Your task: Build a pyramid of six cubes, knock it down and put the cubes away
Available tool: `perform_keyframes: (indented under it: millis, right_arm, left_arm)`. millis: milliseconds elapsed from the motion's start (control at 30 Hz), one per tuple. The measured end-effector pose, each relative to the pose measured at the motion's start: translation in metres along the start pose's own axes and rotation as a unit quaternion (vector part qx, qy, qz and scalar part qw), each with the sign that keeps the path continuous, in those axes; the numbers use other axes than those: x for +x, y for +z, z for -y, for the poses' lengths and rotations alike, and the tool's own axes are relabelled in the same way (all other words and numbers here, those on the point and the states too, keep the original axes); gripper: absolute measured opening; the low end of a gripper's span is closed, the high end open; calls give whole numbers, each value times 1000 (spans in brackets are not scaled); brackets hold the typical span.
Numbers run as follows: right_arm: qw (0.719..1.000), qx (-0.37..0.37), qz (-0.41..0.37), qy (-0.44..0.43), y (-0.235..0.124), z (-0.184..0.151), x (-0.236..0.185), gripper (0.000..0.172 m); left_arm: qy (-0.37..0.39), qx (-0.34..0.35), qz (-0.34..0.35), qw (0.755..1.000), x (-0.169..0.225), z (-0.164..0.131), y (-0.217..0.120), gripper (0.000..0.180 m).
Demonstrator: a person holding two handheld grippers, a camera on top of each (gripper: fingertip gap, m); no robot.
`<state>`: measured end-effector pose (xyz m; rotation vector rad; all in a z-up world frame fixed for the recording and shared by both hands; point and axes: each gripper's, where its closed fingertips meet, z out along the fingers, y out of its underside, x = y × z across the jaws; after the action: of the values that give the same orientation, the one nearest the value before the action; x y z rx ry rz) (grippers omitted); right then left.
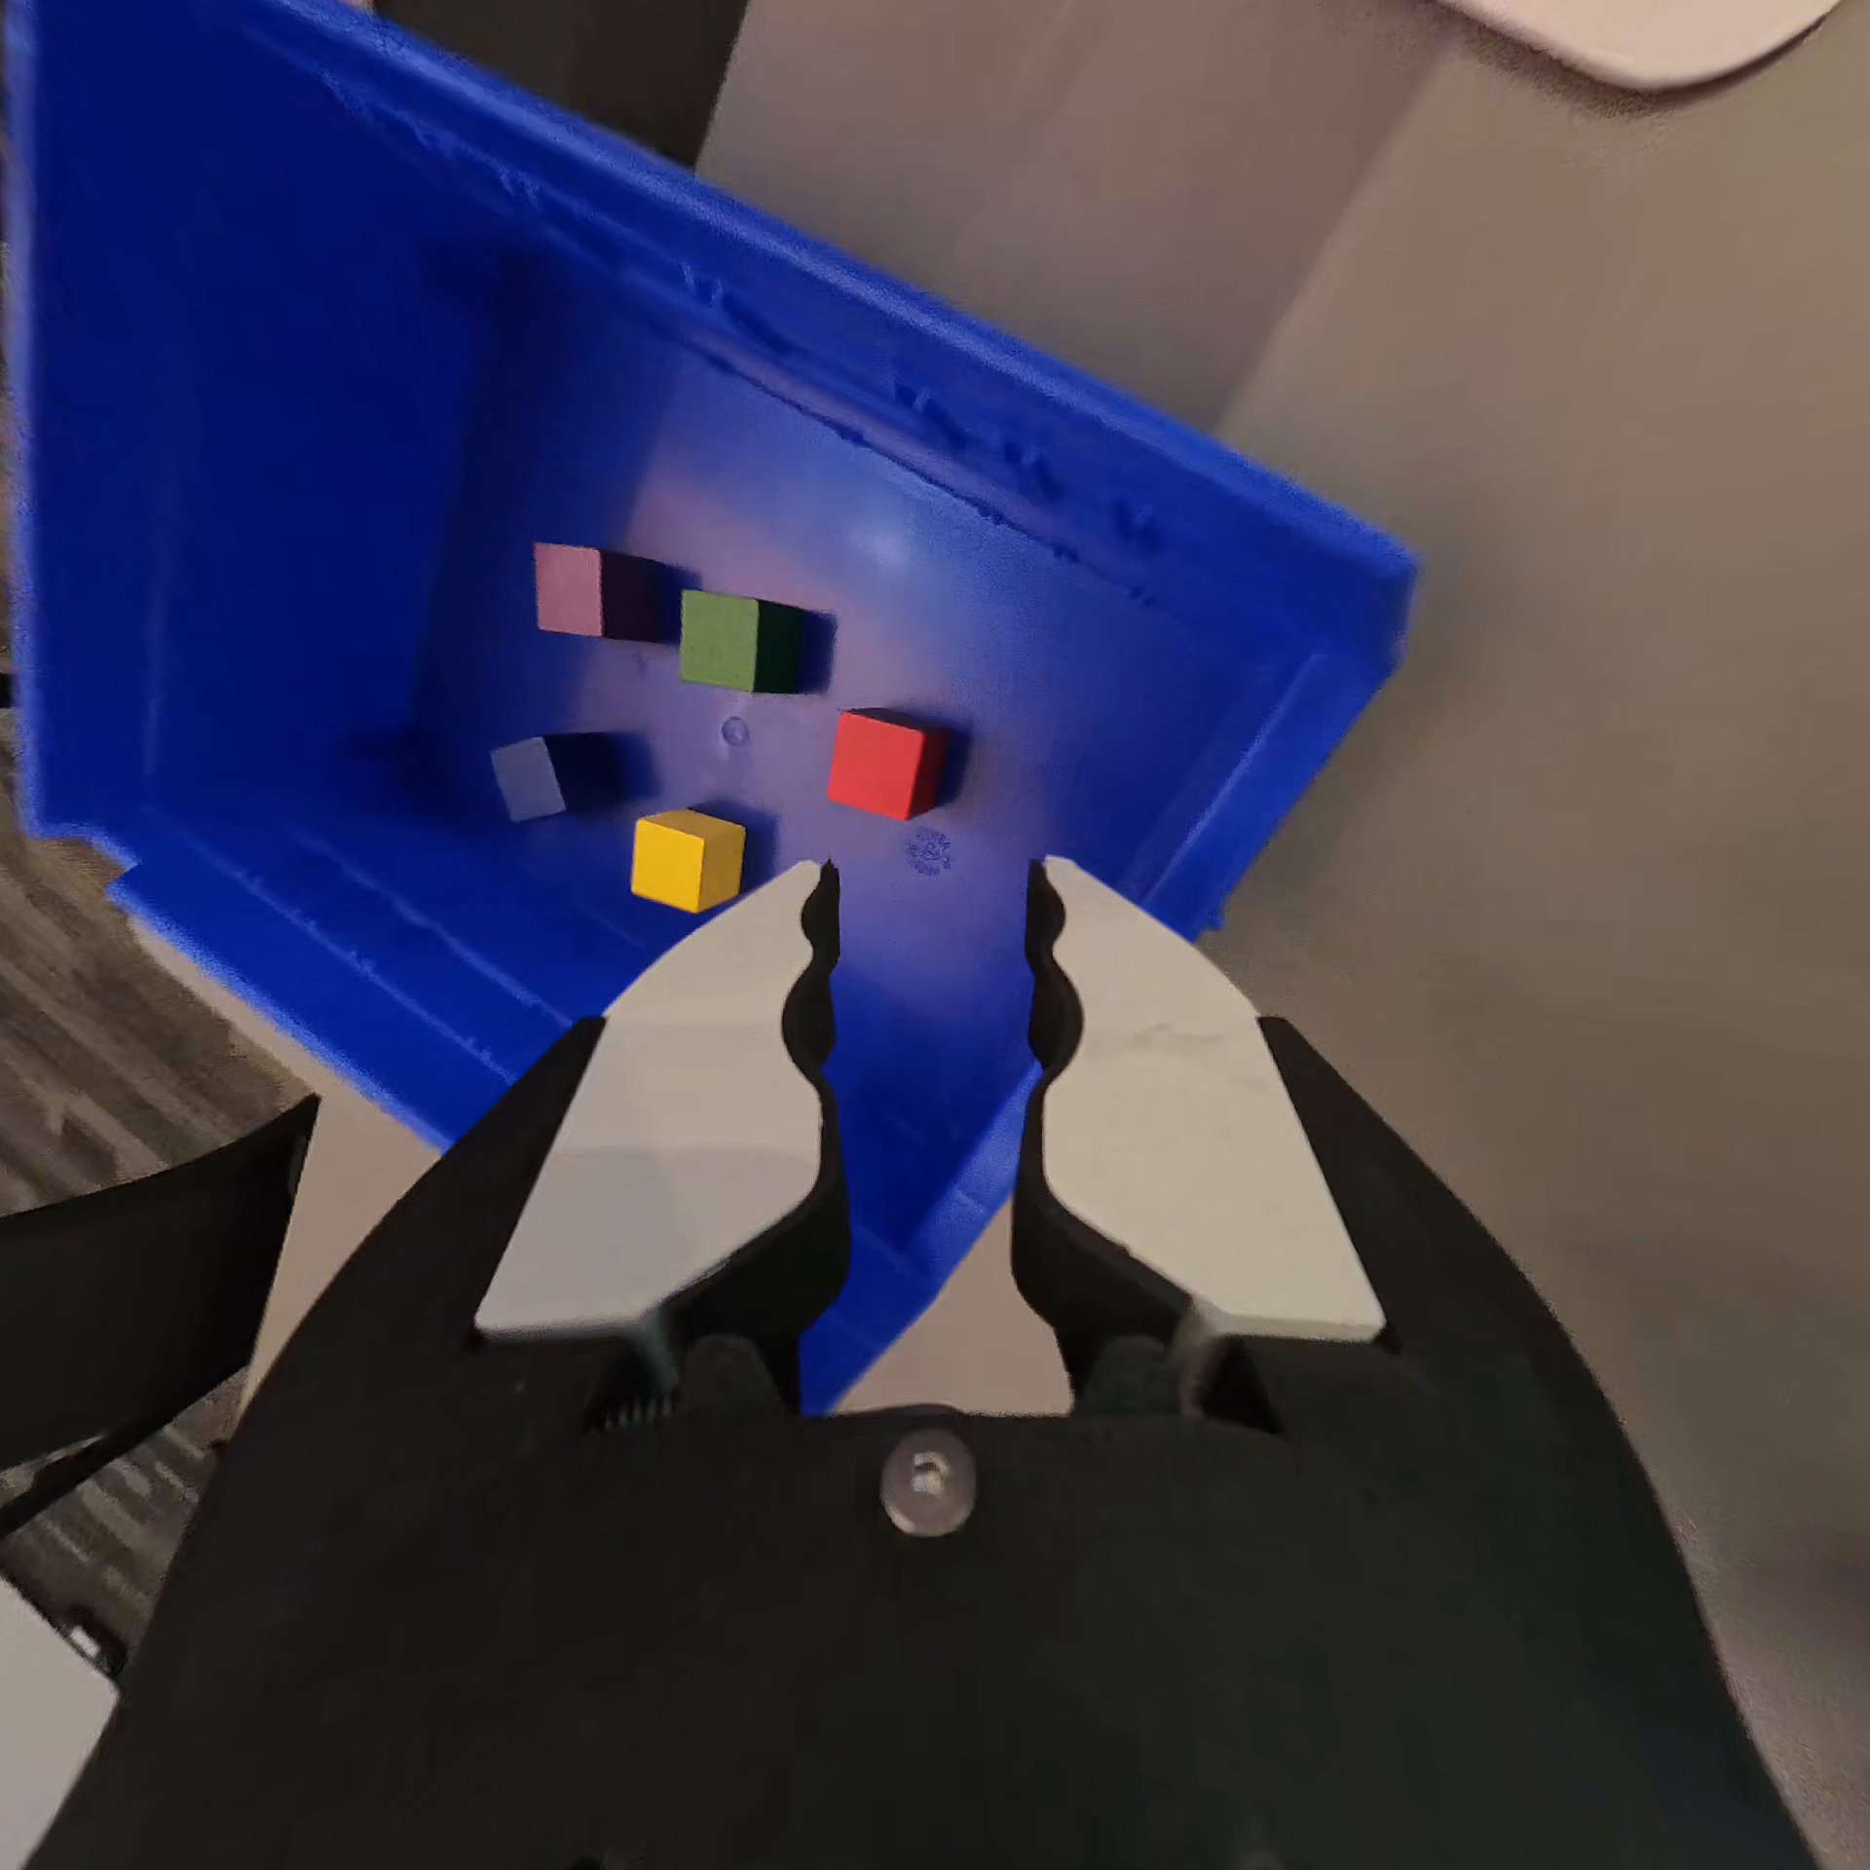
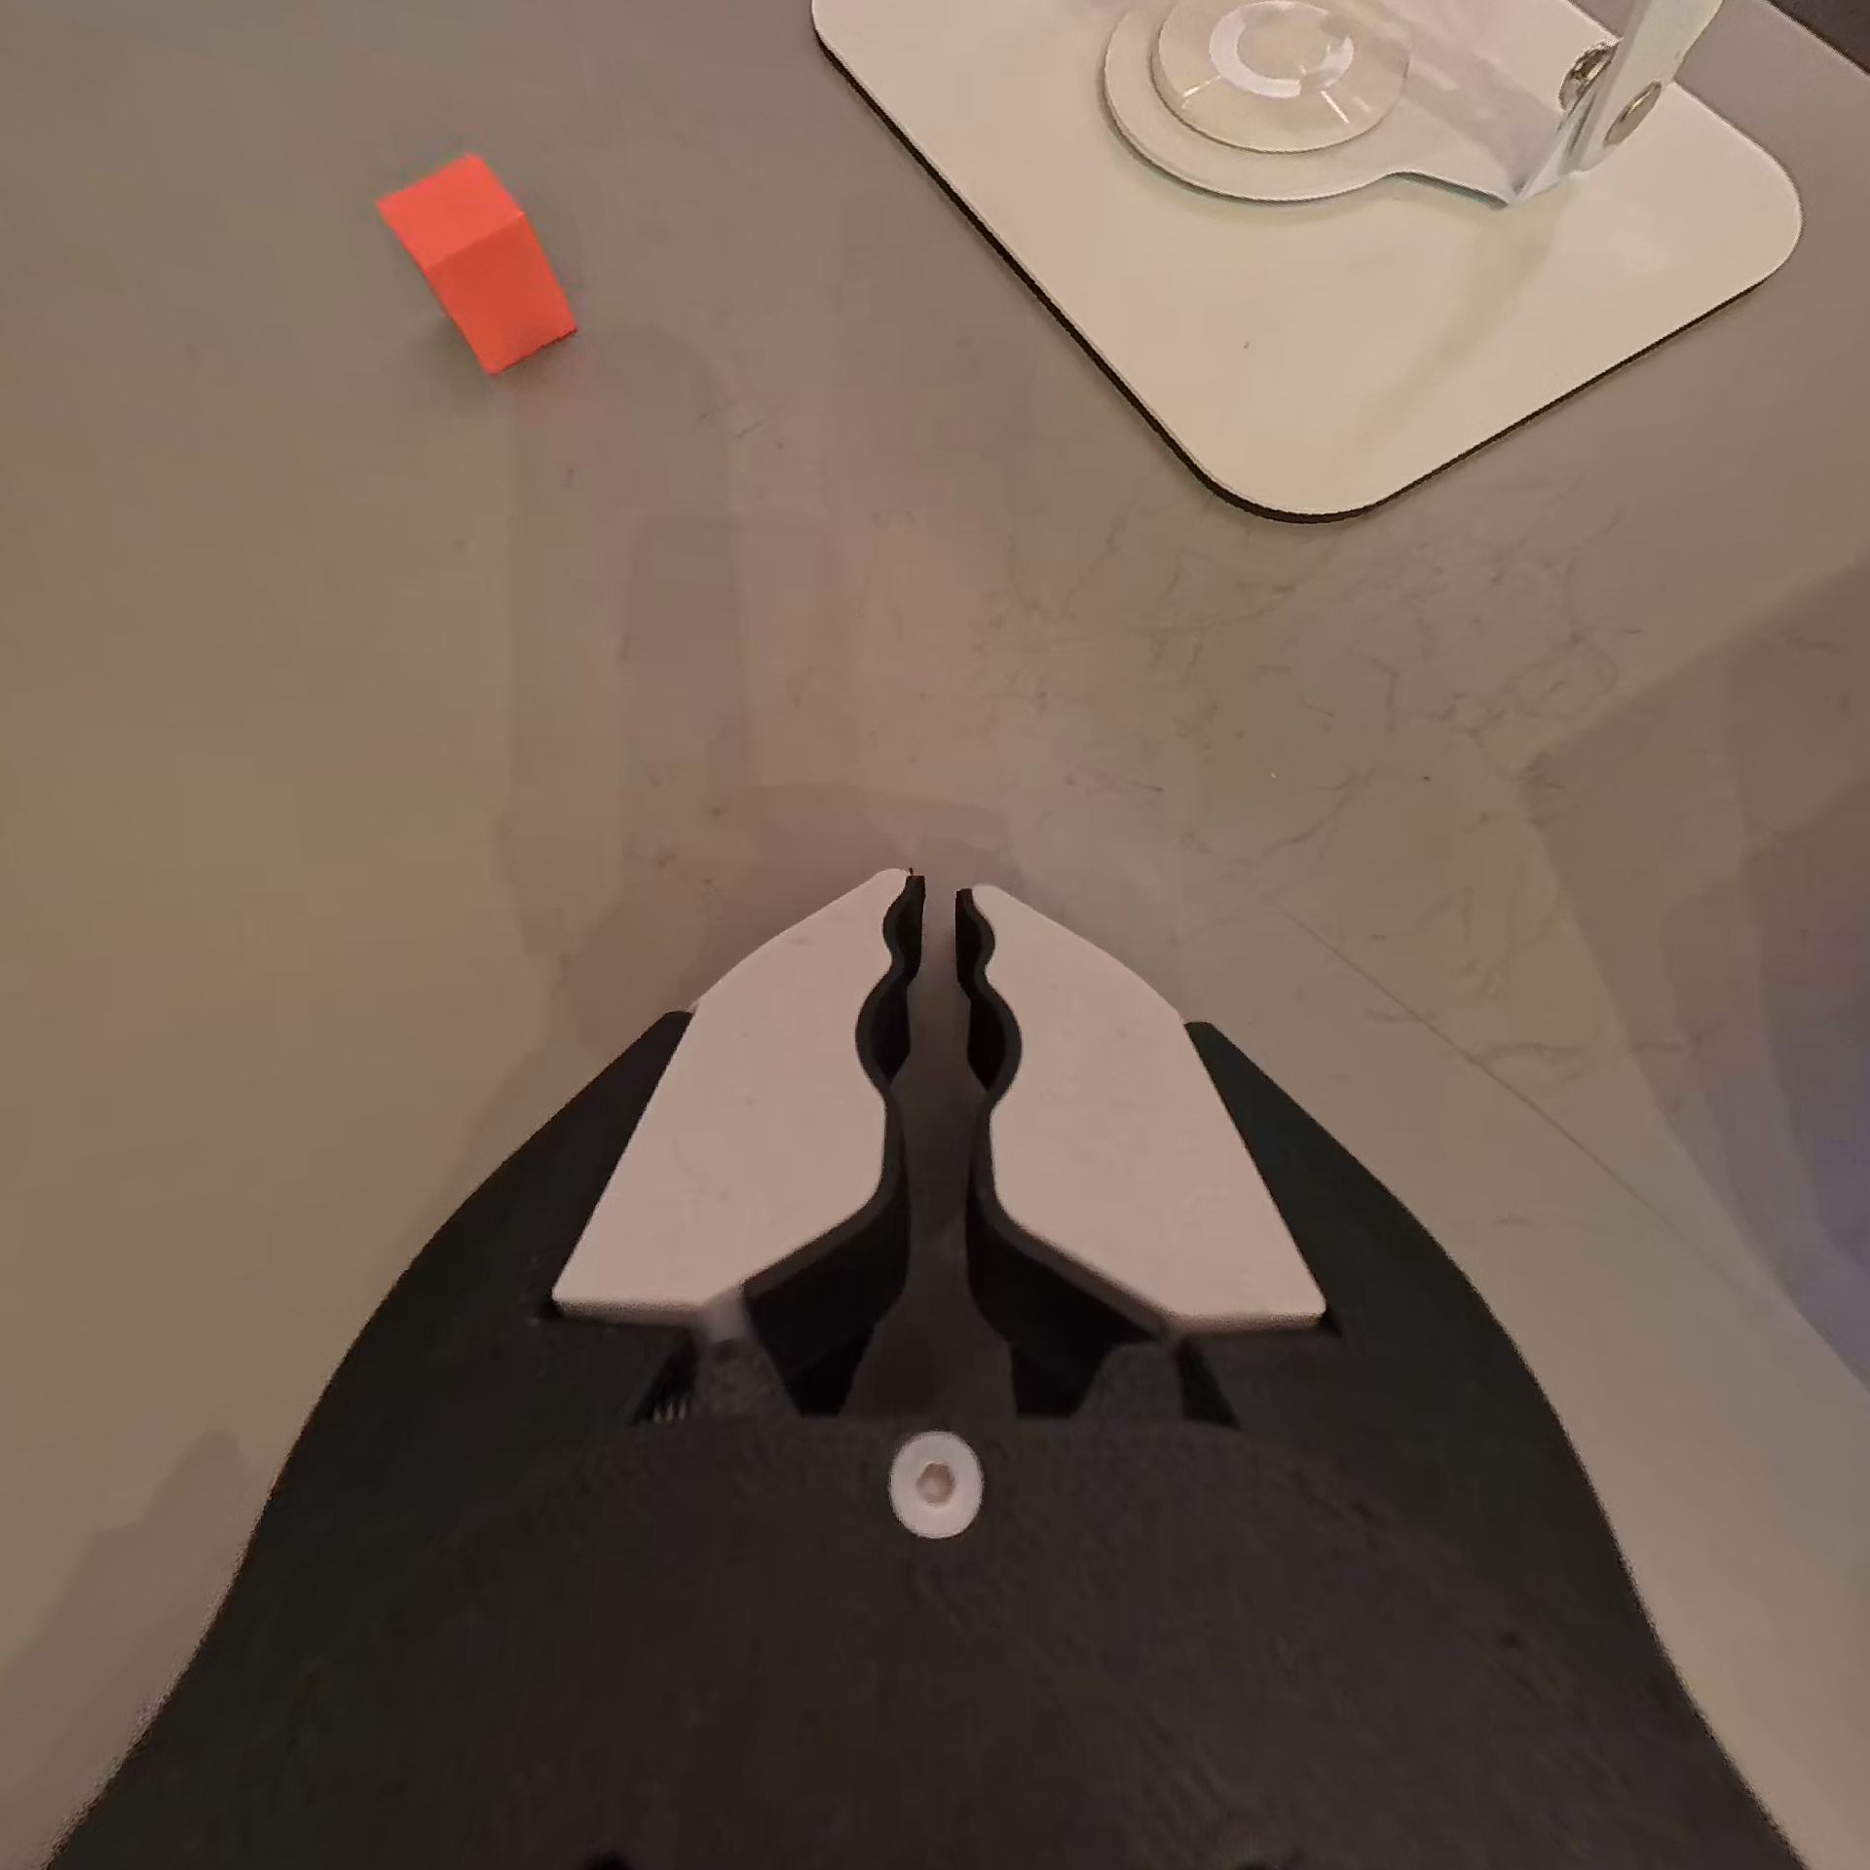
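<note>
Left wrist view shows the open, empty left gripper (image 1: 931, 870) above five binned cubes, so the nearly closed, empty right gripper (image 2: 939, 885) must fetch the orange cube (image 2: 476, 263) ahead-left.

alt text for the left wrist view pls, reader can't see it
Five cubes, pink, green, red, grey-blue and yellow, lie apart on the floor of a blue bin on a grey table. The left gripper hovers above the bin, fingers apart, holding nothing.
</note>
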<state>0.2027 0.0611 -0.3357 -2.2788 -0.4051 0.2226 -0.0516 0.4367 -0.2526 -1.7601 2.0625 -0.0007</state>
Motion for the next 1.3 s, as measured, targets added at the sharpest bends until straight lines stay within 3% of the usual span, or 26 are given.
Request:
perform_keyframes:
  millis: [33,233,433,533,667,767,867,1067,1300]
  right_arm:
    - [1000,-1,-1,-2,0,0,0,6]
    - [1000,-17,-6,-17,3,-4,-2,7]
    - [1000,-18,-5,-16,3,-4,-2,7]
    - [1000,-18,-4,-17,3,-4,-3,6]
    - [1000,-18,-2,-19,3,-4,-4,6]
    - [1000,-19,1,-20,3,-3,-5,6]
    - [1000,-20,5,-24,4,-3,-8,6]
    - [999,-20,4,-27,4,-3,-10,6]
    - [999,-18,9,-26,4,-3,-10,5]
  left_arm:
    - [2,-5,-10,1000,-4,-2,11,36]
    - [43,-66,-29,996,-13,-13,68,45]
    - [47,-81,-52,994,-11,-16,97,34]
    - [31,-70,-46,996,-14,-17,87,28]
    - [18,-37,-19,999,-6,-13,39,28]
    - [21,9,-18,1000,27,0,-6,28]
    - [57,35,-25,997,75,18,-30,28]
    - [131,46,-72,988,175,68,-28,28]
    - [177,95,-115,973,254,152,-13,28]
